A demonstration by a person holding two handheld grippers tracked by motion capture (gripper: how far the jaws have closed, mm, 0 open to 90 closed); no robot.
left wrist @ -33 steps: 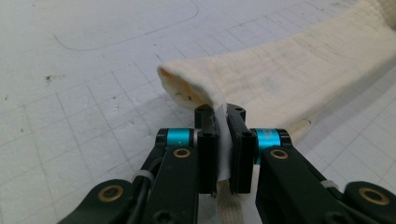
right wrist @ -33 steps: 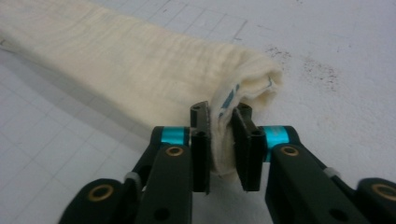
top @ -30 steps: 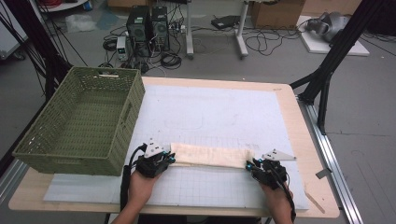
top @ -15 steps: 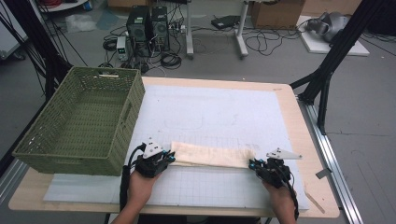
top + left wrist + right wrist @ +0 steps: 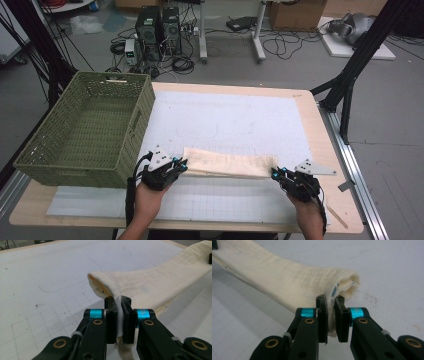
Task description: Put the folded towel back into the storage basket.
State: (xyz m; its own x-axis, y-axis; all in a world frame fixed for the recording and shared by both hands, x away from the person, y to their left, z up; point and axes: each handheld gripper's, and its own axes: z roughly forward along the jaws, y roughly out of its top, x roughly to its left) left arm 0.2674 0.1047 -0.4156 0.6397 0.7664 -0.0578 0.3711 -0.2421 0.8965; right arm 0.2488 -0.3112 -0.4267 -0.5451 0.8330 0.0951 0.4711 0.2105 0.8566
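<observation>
Two grippers are pinching a soft, ribbed cream cloth at its ends: left gripper and right gripper are stretching it into a long folded band over the gridded white mat on the desk, beside a woven green basket.

You will find no readable text, label, brand, number or sign in any of the three views. The white mat carries only a printed grid and faint curved outlines, with no legible characters. On the cream cloth, a small blue mark sits at the folded end nearest the right gripper; it is too small and creased to read. The equipment on the floor beyond the mat shows no legible markings.
</observation>
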